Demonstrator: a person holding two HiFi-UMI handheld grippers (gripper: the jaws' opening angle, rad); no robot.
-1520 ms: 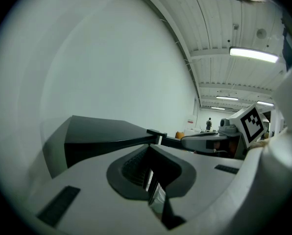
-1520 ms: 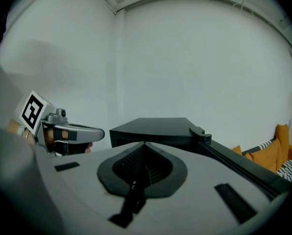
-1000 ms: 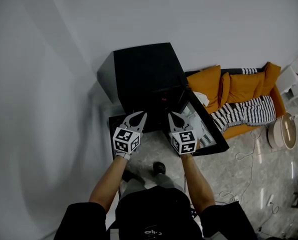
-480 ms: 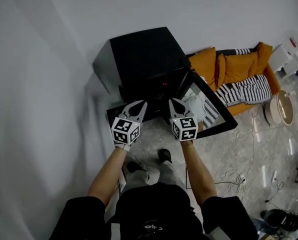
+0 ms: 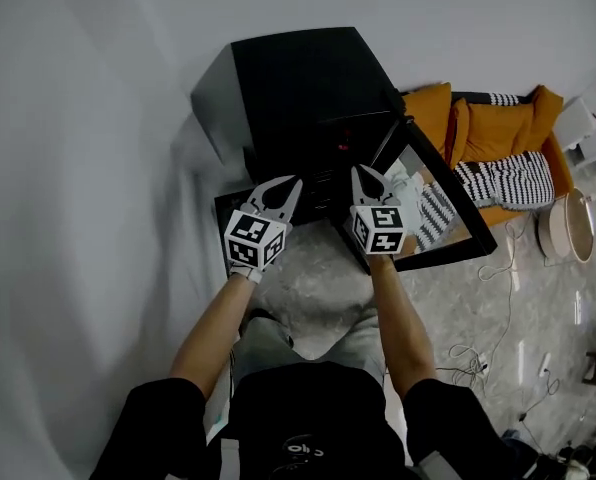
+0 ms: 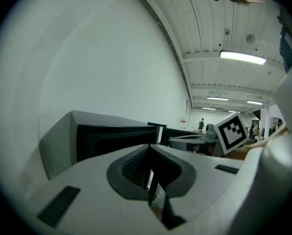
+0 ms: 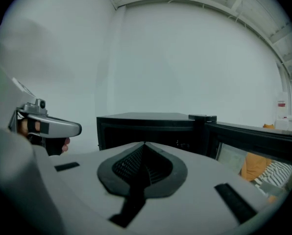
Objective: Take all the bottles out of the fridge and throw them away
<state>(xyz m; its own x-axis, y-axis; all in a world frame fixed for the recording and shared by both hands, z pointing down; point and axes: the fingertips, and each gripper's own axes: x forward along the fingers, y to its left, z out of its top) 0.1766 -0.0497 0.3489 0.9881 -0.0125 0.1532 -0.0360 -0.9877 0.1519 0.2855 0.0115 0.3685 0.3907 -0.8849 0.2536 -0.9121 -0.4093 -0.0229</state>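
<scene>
A low black fridge (image 5: 303, 88) stands against the white wall, its glass door (image 5: 448, 256) swung open to the right. The inside is dark and I can make out no bottles in any view. My left gripper (image 5: 290, 181) hovers in front of the fridge's open face, jaw tips together, nothing in it. My right gripper (image 5: 359, 171) is level with it, just left of the door's hinge edge, shut and empty. In the left gripper view the left gripper (image 6: 150, 145) points at the fridge (image 6: 111, 136). The right gripper view has the right gripper (image 7: 144, 143) facing the fridge (image 7: 146, 124) and door (image 7: 256, 137).
An orange sofa (image 5: 493, 133) with a striped blanket (image 5: 508, 180) sits behind the open door. A round pale object (image 5: 576, 236) and cables (image 5: 483, 353) lie on the marble floor at the right. The white wall runs along the left.
Both grippers have risen slightly toward the fridge front and the person has stepped closer. The jaws of both stay closed.
</scene>
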